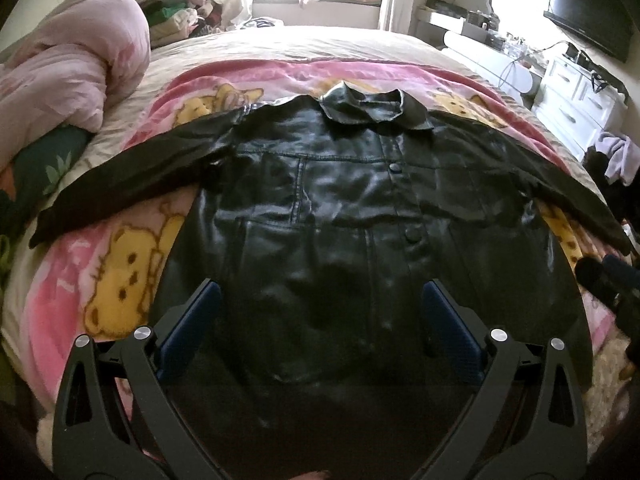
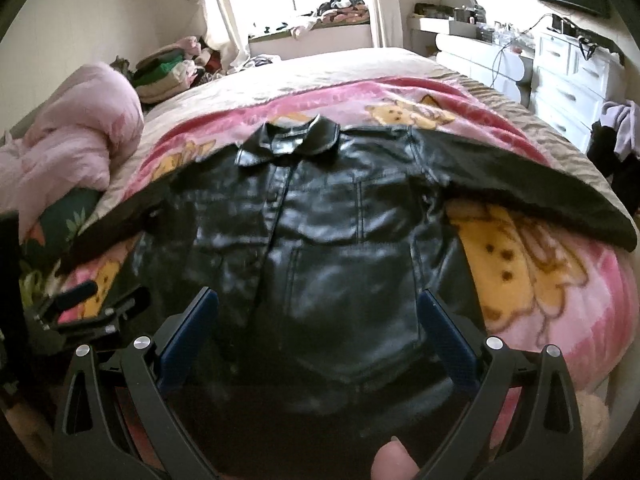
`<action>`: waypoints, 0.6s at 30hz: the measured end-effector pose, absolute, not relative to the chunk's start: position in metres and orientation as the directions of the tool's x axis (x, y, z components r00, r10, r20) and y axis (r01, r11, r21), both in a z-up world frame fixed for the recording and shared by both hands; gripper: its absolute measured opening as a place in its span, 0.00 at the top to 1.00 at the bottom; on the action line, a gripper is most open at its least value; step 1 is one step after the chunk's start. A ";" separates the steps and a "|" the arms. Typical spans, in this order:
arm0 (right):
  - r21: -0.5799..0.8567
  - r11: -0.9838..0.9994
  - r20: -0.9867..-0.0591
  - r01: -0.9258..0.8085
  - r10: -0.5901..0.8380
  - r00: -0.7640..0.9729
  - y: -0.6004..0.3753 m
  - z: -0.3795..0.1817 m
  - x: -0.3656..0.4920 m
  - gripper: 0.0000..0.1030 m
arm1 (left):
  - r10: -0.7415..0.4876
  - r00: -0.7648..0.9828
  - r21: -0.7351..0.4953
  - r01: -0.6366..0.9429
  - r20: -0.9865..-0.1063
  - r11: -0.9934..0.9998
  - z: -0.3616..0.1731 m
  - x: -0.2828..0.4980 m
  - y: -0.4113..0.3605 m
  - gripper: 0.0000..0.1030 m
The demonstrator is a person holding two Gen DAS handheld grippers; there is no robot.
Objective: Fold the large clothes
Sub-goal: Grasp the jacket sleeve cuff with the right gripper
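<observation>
Our glossy black leather jacket (image 1: 340,216) lies flat, sleeves spread, on the pink cartoon-bear blanket (image 1: 120,264). Left gripper (image 1: 320,316) and right gripper (image 2: 318,320) hover spread wide, holding nothing. Folding looks unstarted; next we likely take a sleeve inward.

No readable text in either view.

The pink blanket (image 1: 100,264) carries cartoon bear pictures and some faint pale marks, too blurred to read as letters. The TV (image 1: 588,12) on the wall has a small mark on its lower edge, too small to make out. The black jacket (image 1: 340,216) shows only plain snaps and seams, with no label or brand facing up. Items on the white dresser (image 2: 568,80) and the window sill (image 2: 320,20) are too small and overexposed to show any lettering.
</observation>
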State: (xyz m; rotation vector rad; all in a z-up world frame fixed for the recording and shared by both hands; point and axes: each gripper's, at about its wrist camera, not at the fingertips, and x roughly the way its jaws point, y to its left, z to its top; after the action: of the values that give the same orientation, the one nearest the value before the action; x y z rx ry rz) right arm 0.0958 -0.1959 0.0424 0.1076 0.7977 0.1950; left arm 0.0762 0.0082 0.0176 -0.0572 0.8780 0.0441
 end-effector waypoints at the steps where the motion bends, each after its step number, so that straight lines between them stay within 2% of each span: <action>1: 0.171 0.977 -0.693 -0.131 0.214 0.689 -0.197 0.047 0.100 0.04 | 0.018 0.639 -0.031 -0.064 -0.769 0.997 0.019 0.079 0.009 0.09; 8: 0.173 0.977 -0.658 -0.126 0.209 0.724 -0.195 0.076 0.130 0.04 | -0.006 0.641 -0.066 -0.069 -0.767 0.995 0.032 0.112 0.019 0.09; 18: 0.209 0.972 -0.624 -0.108 0.217 0.751 -0.201 0.105 0.175 0.04 | 0.021 0.656 -0.065 -0.106 -0.755 0.992 0.056 0.165 0.025 0.09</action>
State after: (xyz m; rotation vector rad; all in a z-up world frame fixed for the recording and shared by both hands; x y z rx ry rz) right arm 0.1751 -0.2007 0.1051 0.1642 0.6999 0.1783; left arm 0.1648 0.0254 0.0557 -0.1071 0.8531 0.0721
